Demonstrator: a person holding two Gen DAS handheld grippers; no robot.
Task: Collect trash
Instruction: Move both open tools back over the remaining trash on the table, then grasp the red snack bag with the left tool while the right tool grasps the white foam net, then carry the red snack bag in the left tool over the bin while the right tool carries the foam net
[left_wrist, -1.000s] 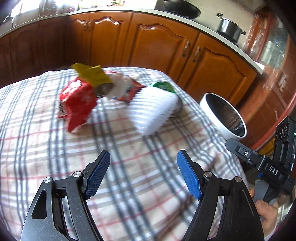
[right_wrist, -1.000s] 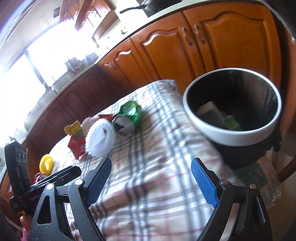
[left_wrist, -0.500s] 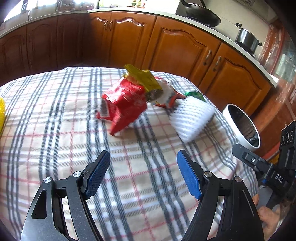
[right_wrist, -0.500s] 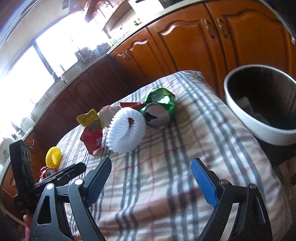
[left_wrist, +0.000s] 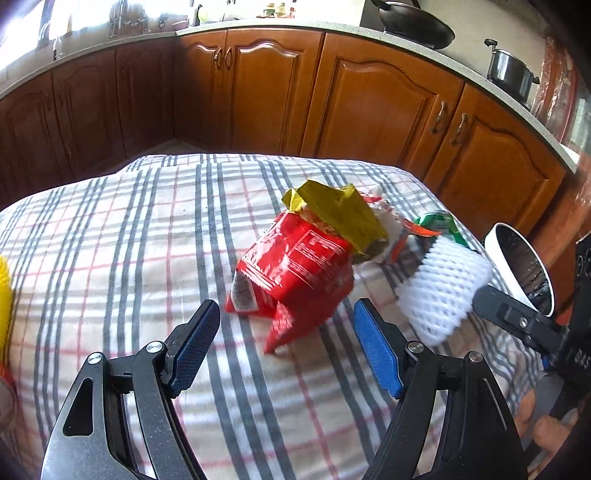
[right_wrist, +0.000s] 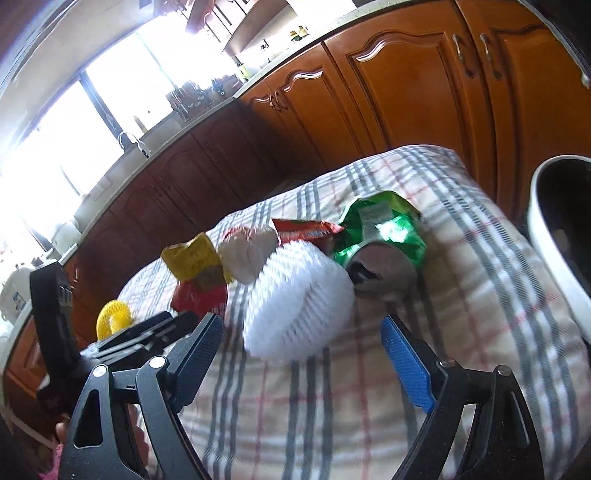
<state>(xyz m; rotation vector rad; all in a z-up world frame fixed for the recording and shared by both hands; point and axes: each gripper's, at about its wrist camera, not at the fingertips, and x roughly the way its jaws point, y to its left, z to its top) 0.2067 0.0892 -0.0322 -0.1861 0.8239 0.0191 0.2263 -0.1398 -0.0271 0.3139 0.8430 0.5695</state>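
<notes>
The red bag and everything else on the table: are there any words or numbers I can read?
"DAS": white letters, seen sideways, on the other claw's black body at the right edge of the left wrist view.
Red bag: white block of small print, too blurred to read.
Green bag: a pale label, too small to read.
Yellow wrapper: faint marks, unreadable.
No other text shows.

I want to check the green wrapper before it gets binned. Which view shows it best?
The right wrist view: the green wrapper lies in plain sight behind the white foam net. The left wrist view shows only a green sliver above that net.
</notes>
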